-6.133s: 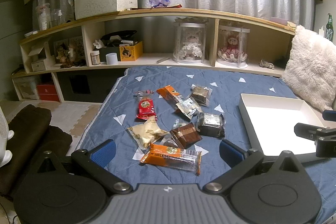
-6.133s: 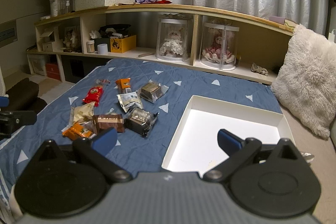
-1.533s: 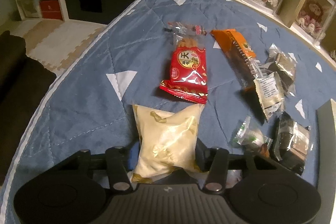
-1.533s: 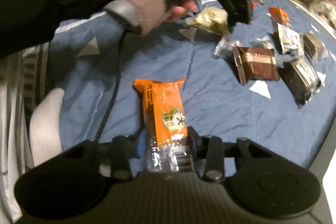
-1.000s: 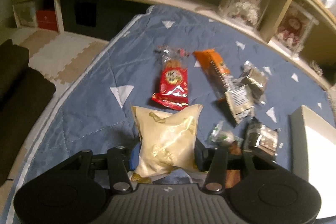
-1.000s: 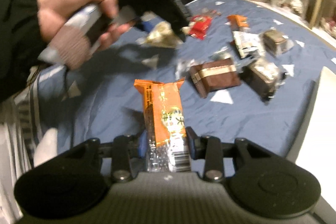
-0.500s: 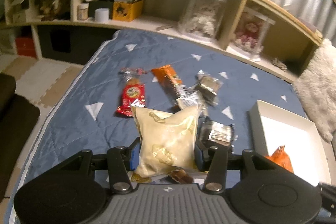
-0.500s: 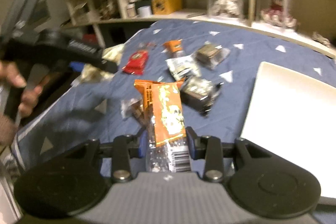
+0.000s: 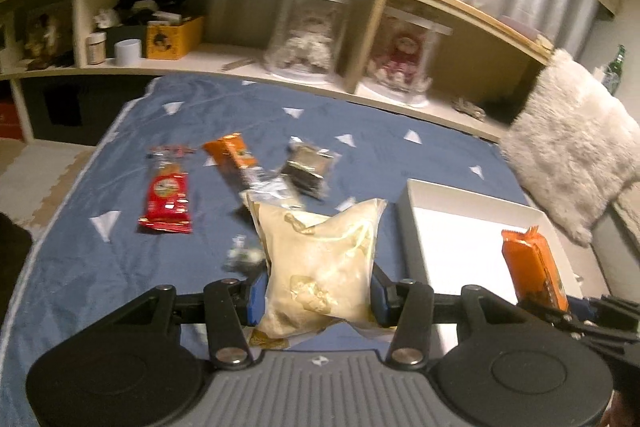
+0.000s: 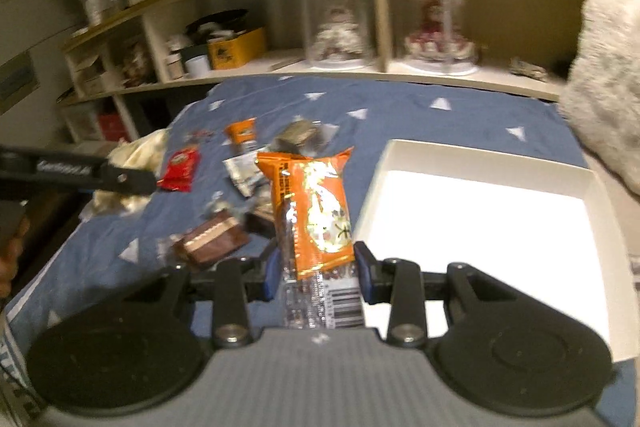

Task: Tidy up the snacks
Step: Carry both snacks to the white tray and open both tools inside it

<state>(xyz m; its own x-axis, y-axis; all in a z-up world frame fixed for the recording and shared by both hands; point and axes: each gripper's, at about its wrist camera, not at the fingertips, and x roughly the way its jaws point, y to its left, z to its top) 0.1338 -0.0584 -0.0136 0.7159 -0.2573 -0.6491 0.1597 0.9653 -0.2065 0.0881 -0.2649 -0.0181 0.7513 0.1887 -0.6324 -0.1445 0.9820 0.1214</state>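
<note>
Left gripper (image 9: 316, 297): closed on a cream snack pouch (image 9: 320, 263), which is held clear of the bed, its blue pads pressed to both sides.
Right gripper (image 10: 316, 273): clamped on an orange snack bar (image 10: 310, 211), its clear barcoded end caught between the pads; the bar is seen raised beside the near left corner of the white tray (image 10: 472, 227).
White tray: laid on the blue bedspread (image 9: 120, 259), to the right of the loose snacks; its floor is seen bare.
Still on the bedspread: a red packet (image 9: 167, 201), a second orange bar (image 9: 232, 157), a dark wrapped square (image 9: 308, 175) and a brown box (image 10: 212, 241).
Background: a wooden shelf (image 9: 248, 59) with two domed dolls is seen, and a fluffy cushion (image 9: 576, 155) at the right.
</note>
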